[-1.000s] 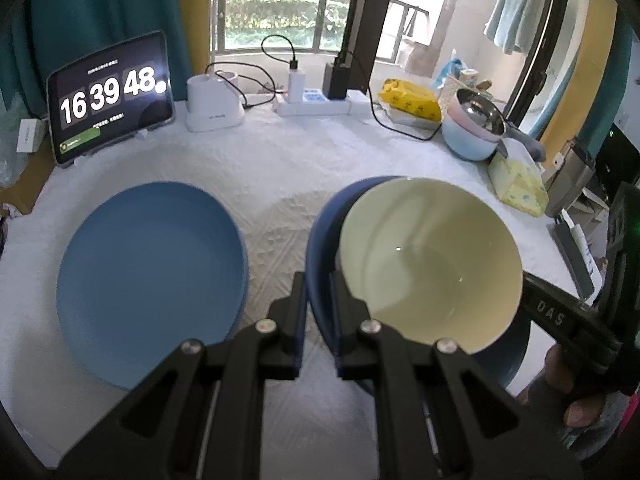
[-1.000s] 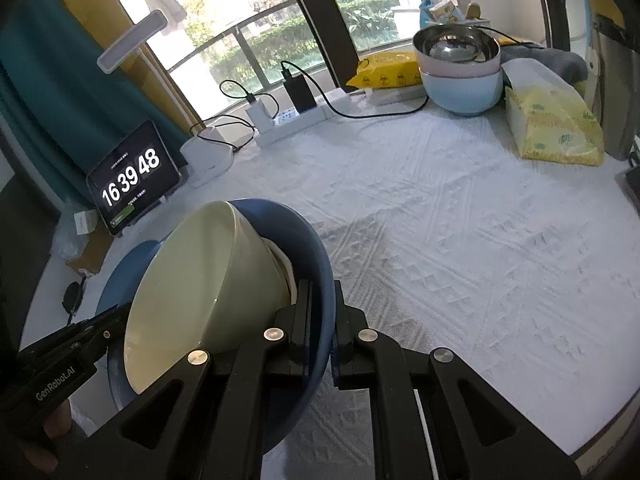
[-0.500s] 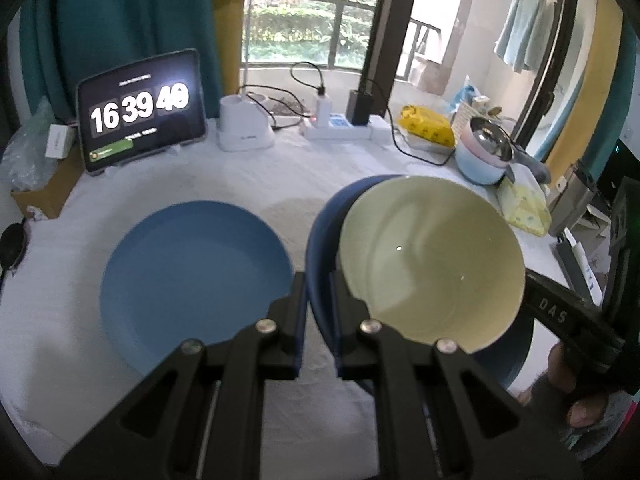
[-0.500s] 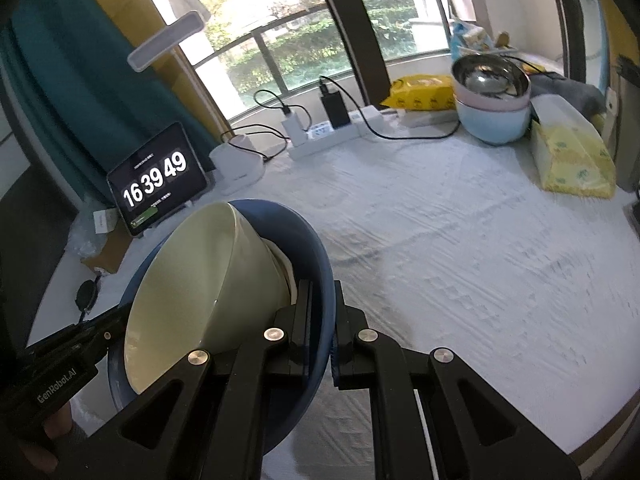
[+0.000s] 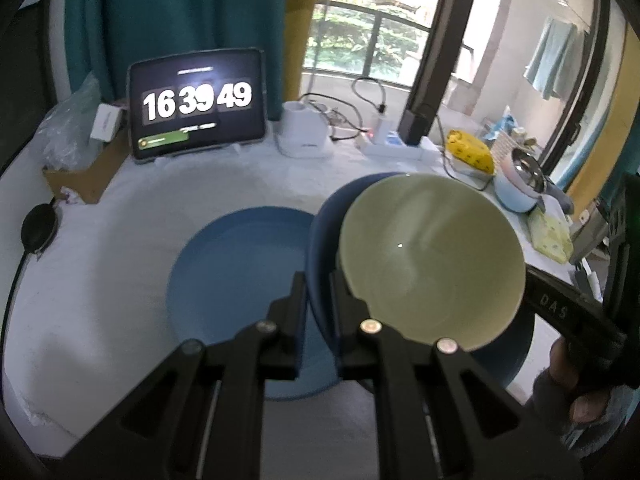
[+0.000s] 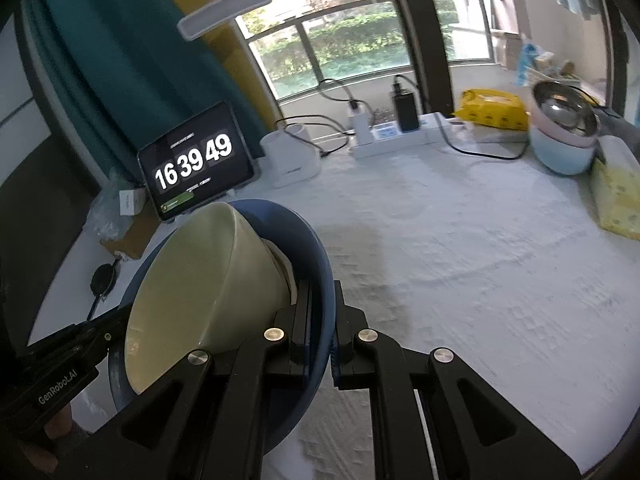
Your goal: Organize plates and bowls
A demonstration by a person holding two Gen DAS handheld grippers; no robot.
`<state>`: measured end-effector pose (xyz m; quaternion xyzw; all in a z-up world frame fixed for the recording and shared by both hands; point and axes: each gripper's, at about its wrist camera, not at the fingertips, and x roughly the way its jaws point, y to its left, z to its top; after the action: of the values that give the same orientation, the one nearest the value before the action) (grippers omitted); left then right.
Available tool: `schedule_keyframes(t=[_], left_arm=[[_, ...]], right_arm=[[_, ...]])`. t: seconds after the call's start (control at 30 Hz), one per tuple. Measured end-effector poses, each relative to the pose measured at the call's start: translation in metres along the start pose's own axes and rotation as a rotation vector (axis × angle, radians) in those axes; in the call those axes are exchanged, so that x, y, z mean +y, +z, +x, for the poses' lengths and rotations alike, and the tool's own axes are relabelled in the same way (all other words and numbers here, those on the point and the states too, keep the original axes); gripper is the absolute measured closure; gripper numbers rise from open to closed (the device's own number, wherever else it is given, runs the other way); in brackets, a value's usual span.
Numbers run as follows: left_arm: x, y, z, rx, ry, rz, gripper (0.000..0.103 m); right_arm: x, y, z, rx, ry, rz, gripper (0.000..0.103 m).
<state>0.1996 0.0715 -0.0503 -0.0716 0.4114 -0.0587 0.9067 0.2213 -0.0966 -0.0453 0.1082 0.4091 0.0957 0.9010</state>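
A pale cream bowl (image 5: 432,256) rests on a dark blue plate (image 5: 324,232) that hangs tilted above the table. My left gripper (image 5: 318,280) is shut on this plate's left rim. My right gripper (image 6: 322,300) is shut on its right rim (image 6: 304,232), with the bowl (image 6: 208,280) leaning away from it. Each gripper shows at the edge of the other's view, the right gripper (image 5: 536,284) and the left gripper (image 6: 108,328). A lighter blue plate (image 5: 240,280) lies flat on the white cloth, below and left of the held plate, partly hidden by it.
At the back stand a tablet clock (image 5: 196,108), a white charger box (image 5: 304,136) and a power strip with cables (image 6: 392,136). Back right are a yellow packet (image 6: 492,110), stacked bowls with a steel one on top (image 6: 564,136) and a tissue pack (image 6: 616,196).
Both grippers have carried the plate and bowl upward and to the left. The light blue plate on the table now sits nearer the middle of the left wrist view, partly under the held plate.
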Motion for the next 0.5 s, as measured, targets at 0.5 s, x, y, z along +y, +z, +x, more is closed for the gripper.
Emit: schedule_keyframes(t=[0.5], left_arm=[[0.062,0.014,0.01,0.0,0.06,-0.048,0.094]], right_arm=[[0.054,0.015,0.052,0.046,0.049,-0.057,0.094]])
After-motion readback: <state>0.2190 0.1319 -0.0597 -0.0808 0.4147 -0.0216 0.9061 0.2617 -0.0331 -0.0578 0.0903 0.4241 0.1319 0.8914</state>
